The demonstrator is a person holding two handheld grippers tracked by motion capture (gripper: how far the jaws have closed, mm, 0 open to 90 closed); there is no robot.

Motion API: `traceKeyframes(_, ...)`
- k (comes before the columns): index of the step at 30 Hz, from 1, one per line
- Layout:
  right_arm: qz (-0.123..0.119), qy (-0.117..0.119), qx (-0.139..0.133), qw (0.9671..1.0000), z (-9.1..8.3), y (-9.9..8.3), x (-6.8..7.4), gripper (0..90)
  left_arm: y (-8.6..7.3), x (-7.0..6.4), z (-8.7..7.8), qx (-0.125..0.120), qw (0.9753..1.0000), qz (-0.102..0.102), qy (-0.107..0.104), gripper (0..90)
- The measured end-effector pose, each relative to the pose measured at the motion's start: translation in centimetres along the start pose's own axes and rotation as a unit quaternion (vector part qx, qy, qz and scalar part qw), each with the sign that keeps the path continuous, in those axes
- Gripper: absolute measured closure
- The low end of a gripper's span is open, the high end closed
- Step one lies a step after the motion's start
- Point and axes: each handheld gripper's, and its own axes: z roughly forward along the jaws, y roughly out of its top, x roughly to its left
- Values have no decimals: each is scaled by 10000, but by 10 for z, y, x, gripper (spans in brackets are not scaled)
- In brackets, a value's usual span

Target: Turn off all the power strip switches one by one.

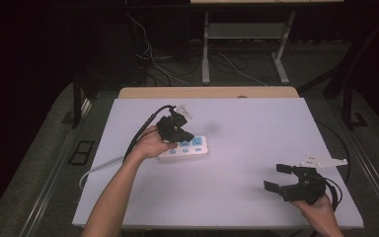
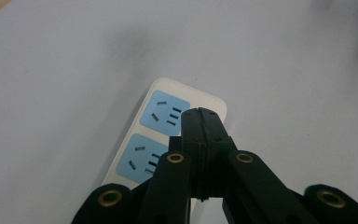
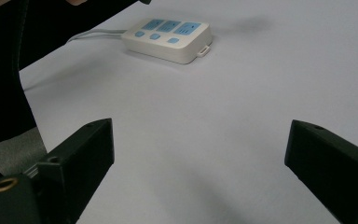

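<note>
On the white counter (image 1: 237, 192), left of its middle, lies a white power strip (image 1: 190, 147) with blue sockets, its grey cord (image 1: 96, 170) trailing off toward the left edge. Over it hangs the left hand-held gripper (image 1: 181, 134), jaws pressed together with nothing between them, tips above the strip's end socket (image 2: 164, 110). Well apart, near the front right corner, the right hand-held gripper (image 1: 279, 177) has its jaws spread wide and empty.
</note>
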Motion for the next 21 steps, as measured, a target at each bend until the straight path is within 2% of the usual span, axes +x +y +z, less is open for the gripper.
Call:
traceKeyframes(10, -3, 8, 8, 10000, 0, 0, 0, 79, 7, -2, 11, 88, 9999, 99, -31, 895)
traceKeyframes(21, 4, 10, 29, 10000, 0, 0, 0, 80, 9, -4, 27, 172, 9997, 143, -76, 894)
